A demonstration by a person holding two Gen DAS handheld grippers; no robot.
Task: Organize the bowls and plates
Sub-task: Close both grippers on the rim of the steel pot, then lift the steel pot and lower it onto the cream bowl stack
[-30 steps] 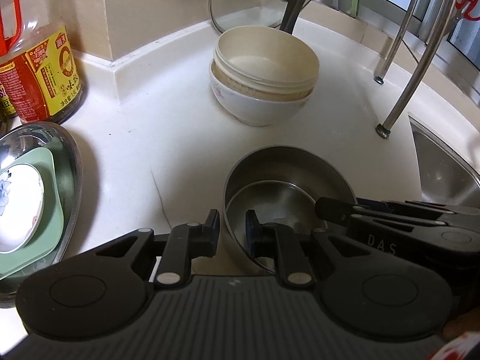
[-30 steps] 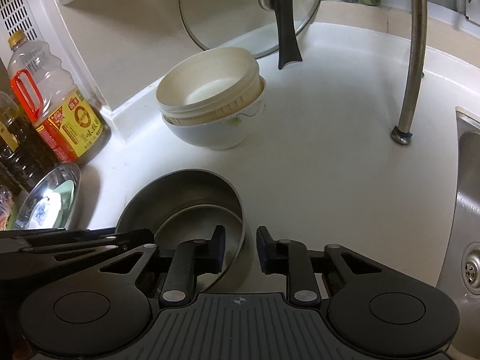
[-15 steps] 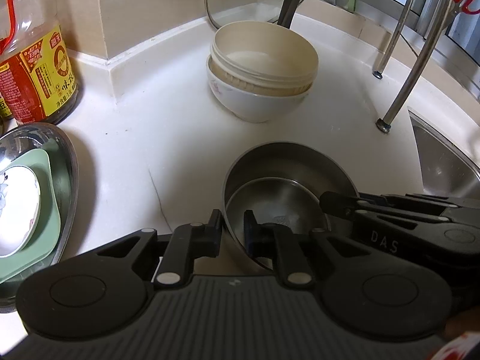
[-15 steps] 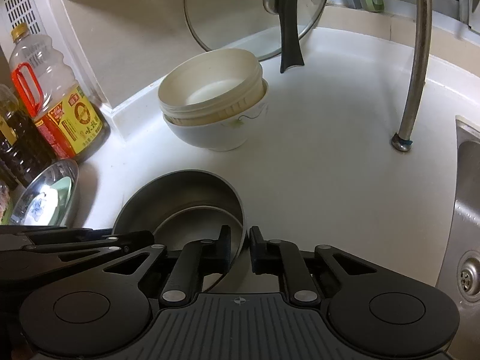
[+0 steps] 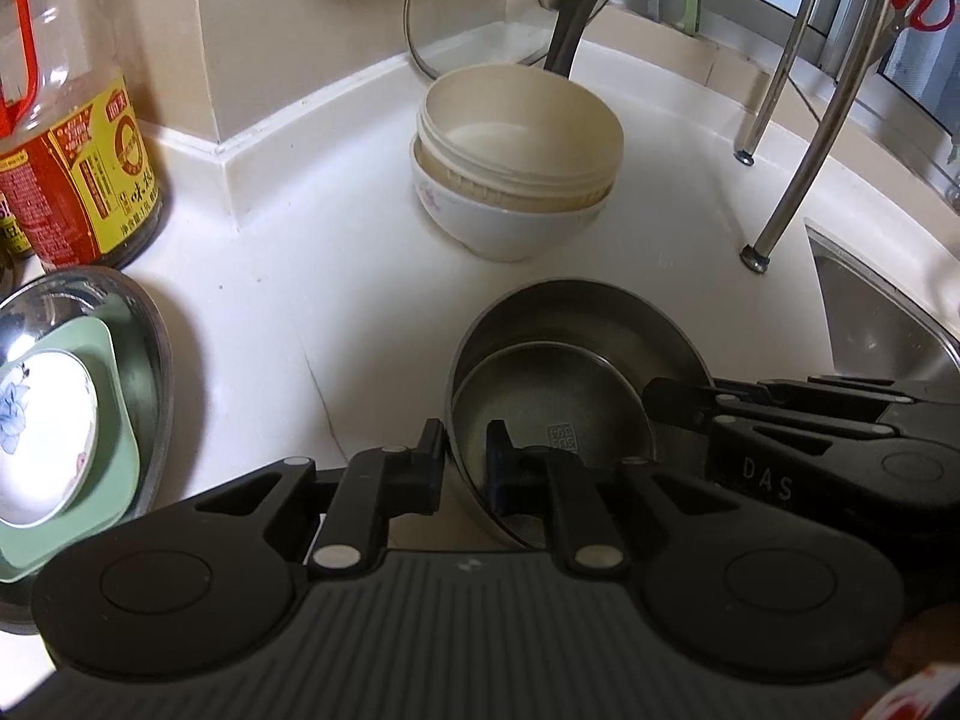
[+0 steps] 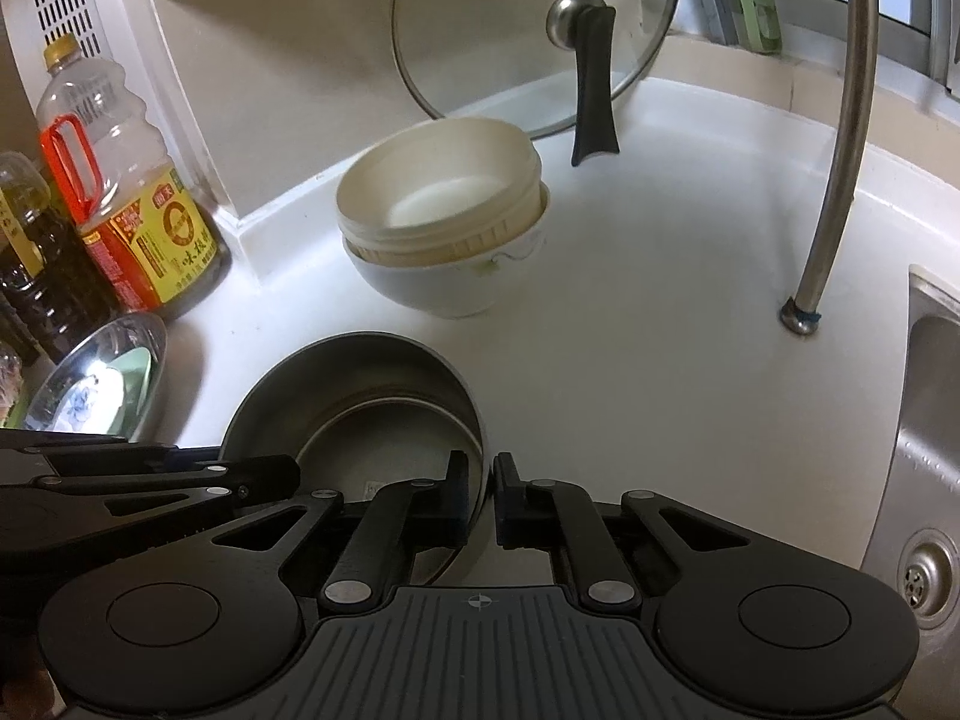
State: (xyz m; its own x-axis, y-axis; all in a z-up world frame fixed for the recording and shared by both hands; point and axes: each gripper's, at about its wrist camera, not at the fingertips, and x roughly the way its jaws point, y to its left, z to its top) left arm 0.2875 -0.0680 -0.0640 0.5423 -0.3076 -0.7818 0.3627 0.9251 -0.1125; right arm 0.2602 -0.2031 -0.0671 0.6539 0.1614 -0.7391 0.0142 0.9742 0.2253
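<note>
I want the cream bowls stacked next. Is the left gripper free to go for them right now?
Probably not yet: the left gripper is shut on the steel bowl's rim. The counter between it and the cream bowl stack is bare.

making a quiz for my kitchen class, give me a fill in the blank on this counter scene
1. The smaller steel bowl sits inside the larger ____ bowl.
2. The cream bowl is nested in a ____ bowl.
3. The glass lid leans against the ____.
4. Both grippers' jaws grip the larger bowl's ____.

Missing words: steel; white; wall; rim
</note>
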